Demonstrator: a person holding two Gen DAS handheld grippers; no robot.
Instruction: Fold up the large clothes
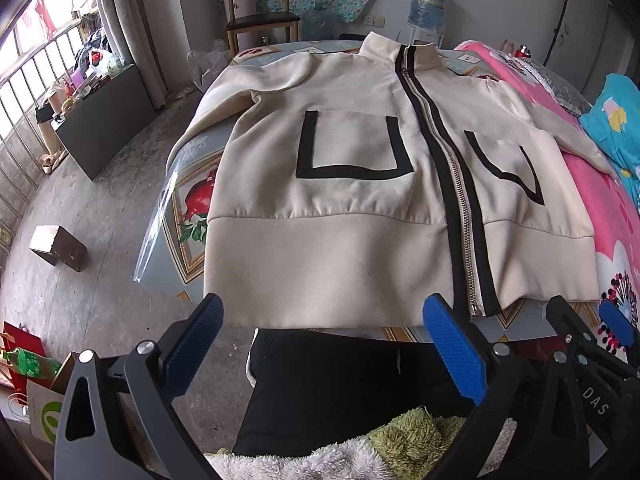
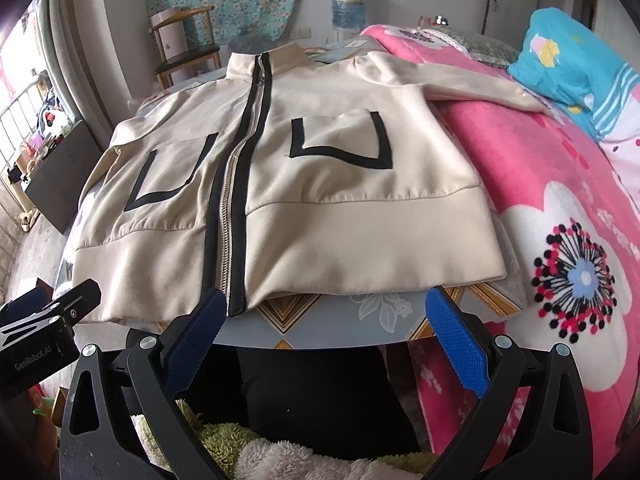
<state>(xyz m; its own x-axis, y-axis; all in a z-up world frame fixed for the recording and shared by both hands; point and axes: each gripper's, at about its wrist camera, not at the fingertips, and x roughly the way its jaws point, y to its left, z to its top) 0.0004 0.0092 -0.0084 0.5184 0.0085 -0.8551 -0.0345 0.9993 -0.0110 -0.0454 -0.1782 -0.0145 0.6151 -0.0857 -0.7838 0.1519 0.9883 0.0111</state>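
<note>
**A:** Tools first, nearest us: the left tool [image 1: 322, 320] and the right tool [image 2: 322, 318] both hang just short of the jacket's hem, jaws spread wide, nothing between them.

**B:** And the jacket [image 1: 344, 184] itself?

**A:** Spread front-up on the desk [image 2: 320, 320], zipped shut, hem band [image 1: 320, 268] toward us and slightly over the desk's near edge, collar [image 1: 400, 54] at the far end. One sleeve drapes off the jacket's left side; the other trails from its right shoulder onto the pink blanket [image 2: 540, 184].

**B:** How will it handle?

**A:** Soft and fairly light, I'd judge, but the zipper [image 1: 452, 160] forms a stiffer line down the front, so a fold across it may resist. The cloth looks smooth and could slide on the glossy desk cover.

**B:** Where to grip?

**A:** Probably the thick hem corners, or the shoulders beyond them, pinching both layers so the back comes along.
</note>
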